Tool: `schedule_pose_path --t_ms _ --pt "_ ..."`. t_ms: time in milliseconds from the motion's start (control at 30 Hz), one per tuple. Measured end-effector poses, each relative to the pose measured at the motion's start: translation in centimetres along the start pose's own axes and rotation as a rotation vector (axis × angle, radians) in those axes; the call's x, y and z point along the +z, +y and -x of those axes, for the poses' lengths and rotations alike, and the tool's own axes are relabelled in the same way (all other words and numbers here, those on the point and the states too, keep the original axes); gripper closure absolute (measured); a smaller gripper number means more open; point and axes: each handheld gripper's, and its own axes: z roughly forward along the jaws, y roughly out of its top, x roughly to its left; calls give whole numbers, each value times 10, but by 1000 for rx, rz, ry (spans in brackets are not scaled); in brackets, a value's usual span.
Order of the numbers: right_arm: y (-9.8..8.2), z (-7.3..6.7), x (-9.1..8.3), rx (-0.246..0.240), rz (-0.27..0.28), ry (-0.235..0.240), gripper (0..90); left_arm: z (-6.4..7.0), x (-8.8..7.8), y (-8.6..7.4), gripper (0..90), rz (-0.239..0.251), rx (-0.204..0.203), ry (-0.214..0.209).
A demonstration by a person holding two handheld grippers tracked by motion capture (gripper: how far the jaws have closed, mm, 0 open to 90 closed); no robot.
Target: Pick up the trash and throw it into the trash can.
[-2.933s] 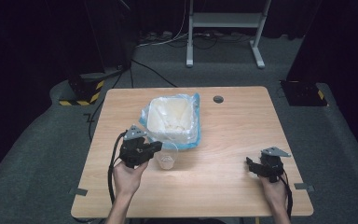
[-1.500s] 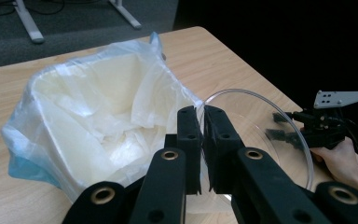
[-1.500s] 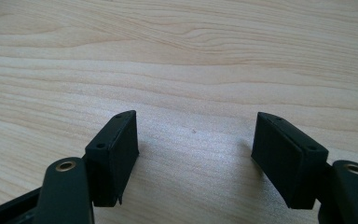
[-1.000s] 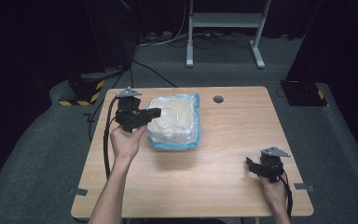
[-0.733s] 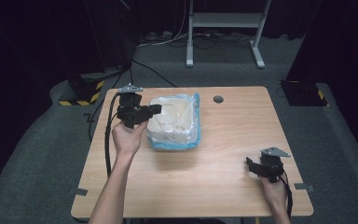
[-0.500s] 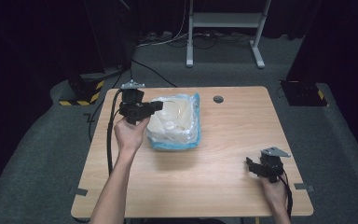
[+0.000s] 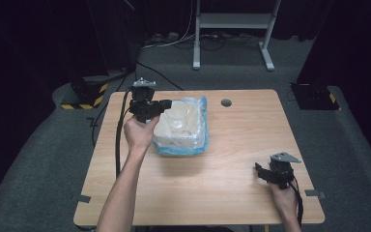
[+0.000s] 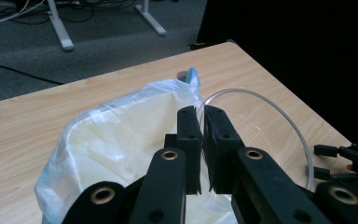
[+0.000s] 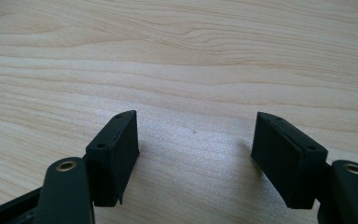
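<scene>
A wooden table [image 7: 232, 188] was seen across the frame's middle. A bin lined with a plastic bag [image 7: 182, 126] was placed left of centre. At upper left, the left gripper [image 8: 202, 122] was clamped on the rim of a clear plastic cup [image 8: 265, 125], held over the bin. At lower right, the right gripper [image 9: 195, 140] was held wide open, low above bare wood.

Overhead light falls bright and even on the worktop [image 7: 232, 159] amid dark surroundings, with soft shadows and slightly blurred pictures.
</scene>
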Motion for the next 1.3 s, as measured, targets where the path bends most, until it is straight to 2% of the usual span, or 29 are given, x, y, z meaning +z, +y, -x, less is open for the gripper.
schedule_pose_path --t_ms 167,367,733,1167,1200,1300 --pt "0 0 0 -1 0 -1 310 -4 5 0 849 13 -11 14" --pt "0 0 0 -3 1 -2 311 -6 13 -1 849 6 0 38" --pt "0 0 0 -5 2 -2 315 -16 28 -9 847 2 -37 45" --pt "0 0 0 -2 3 0 315 -16 38 -11 838 -5 -30 52" --pt "0 0 0 -2 3 0 315 -17 38 -12 828 -3 -37 52" --pt "0 0 0 -2 1 0 315 -19 38 -15 721 -16 -43 60"
